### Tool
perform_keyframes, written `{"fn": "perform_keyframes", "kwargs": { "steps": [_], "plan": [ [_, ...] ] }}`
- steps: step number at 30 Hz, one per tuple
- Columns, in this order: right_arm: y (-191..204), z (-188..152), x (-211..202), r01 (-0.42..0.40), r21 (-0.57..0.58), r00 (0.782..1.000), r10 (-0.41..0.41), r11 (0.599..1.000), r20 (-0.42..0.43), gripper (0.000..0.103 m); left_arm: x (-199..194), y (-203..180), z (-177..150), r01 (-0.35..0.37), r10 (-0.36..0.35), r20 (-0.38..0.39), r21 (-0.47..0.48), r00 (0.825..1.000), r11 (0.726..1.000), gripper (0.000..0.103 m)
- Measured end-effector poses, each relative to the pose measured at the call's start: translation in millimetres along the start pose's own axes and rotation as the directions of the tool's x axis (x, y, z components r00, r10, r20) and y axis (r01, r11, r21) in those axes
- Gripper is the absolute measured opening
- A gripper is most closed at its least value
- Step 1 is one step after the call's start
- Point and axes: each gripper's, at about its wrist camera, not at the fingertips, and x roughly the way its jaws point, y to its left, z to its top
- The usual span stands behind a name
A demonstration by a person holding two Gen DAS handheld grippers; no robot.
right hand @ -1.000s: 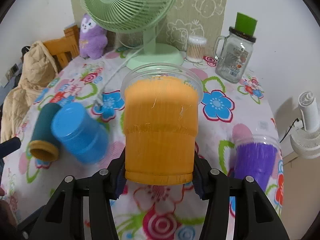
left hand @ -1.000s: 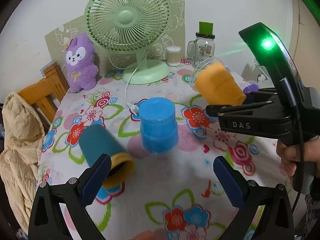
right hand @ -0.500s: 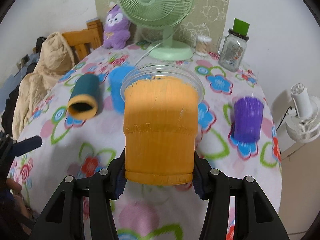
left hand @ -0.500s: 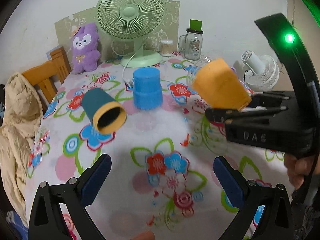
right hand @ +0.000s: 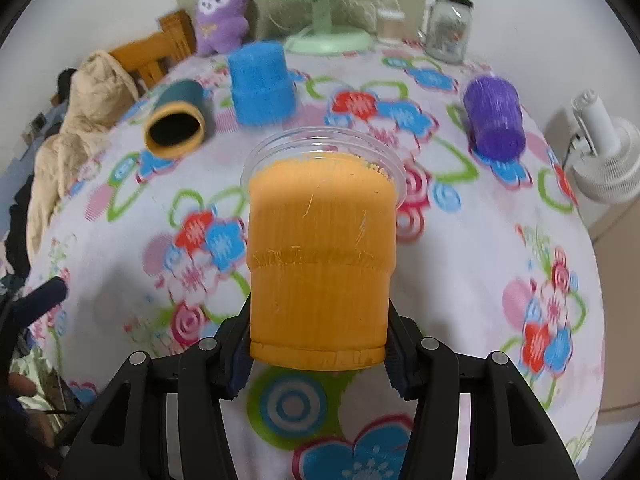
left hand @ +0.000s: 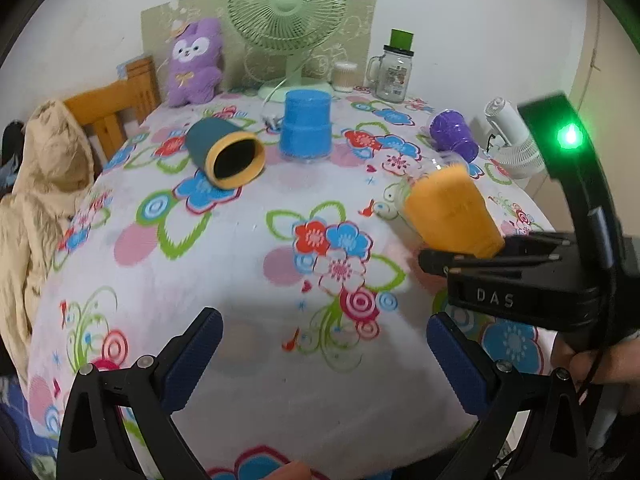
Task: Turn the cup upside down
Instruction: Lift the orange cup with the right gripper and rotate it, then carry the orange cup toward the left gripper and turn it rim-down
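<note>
My right gripper [right hand: 318, 360] is shut on an orange cup [right hand: 320, 256] with a clear plastic rim, holding it tilted above the flowered tablecloth [right hand: 500, 240]. In the left wrist view the orange cup [left hand: 452, 212] and right gripper [left hand: 492, 256] are at the right, the rim pointing away and down. My left gripper [left hand: 320, 364] is open and empty above the near table edge. A blue cup [left hand: 306, 124] and a purple cup [left hand: 454, 134] stand upside down. A teal cup [left hand: 224, 152] lies on its side, mouth towards me.
A green desk fan [left hand: 288, 20], a purple plush toy [left hand: 194, 60], a glass jar with a green lid [left hand: 394, 68] and a cotton swab tub [left hand: 345, 76] stand at the back. A white mini fan [left hand: 516, 140] is at the right. A wooden chair with a beige coat [left hand: 48, 168] is left.
Both grippers have pulled back towards the near side of the table. The orange cup has come lower and nearer with the right gripper, still held. The left gripper stays open.
</note>
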Motion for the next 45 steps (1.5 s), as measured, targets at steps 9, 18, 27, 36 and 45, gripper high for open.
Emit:
{"fn": "perform_keyframes", "kwargs": {
  "steps": [9, 18, 27, 36, 45],
  "plan": [
    [4, -9, -1, 0.023, 0.009, 1.000, -0.023, 1.000, -0.010, 0.071, -4, -1, -7, -0.010, 0.010, -0.004, 0.003, 1.000, 1.000, 0.103],
    [-8, -9, -24, 0.015, -0.004, 0.997, -0.015, 1.000, 0.071, 0.094, -25, -6, 3, 0.042, -0.041, 0.033, -0.025, 0.999, 0.999, 0.103],
    [-54, -21, -74, -0.029, 0.064, 0.985, 0.017, 0.998, 0.173, 0.095, -22, -45, 22, 0.099, -0.100, 0.048, 0.017, 0.994, 0.995, 0.103],
    [-133, -52, -101, 0.009, 0.224, 0.971, -0.061, 0.975, 0.229, 0.099, 9, -102, 43, 0.154, -0.158, 0.035, 0.104, 0.987, 0.983, 0.103],
    [-163, -72, -85, -0.023, 0.301, 0.980, -0.037, 0.953, 0.194, 0.099, 52, -131, 35, 0.142, -0.141, -0.021, 0.173, 0.990, 0.975, 0.102]
  ]
}}
